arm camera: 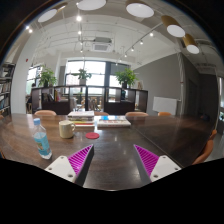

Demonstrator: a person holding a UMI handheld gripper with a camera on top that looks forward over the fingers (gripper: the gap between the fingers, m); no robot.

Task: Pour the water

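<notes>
My two fingers [82, 158] are cut off at their bases, so I see only the front parts carrying the magenta pads. Far ahead of me, the papers [103, 120] on the table [120, 150] are too small to read. The pink thing [92, 134] beside the mug [66, 128] is too small to name. The water bottle [42, 138] label is illegible.
</notes>
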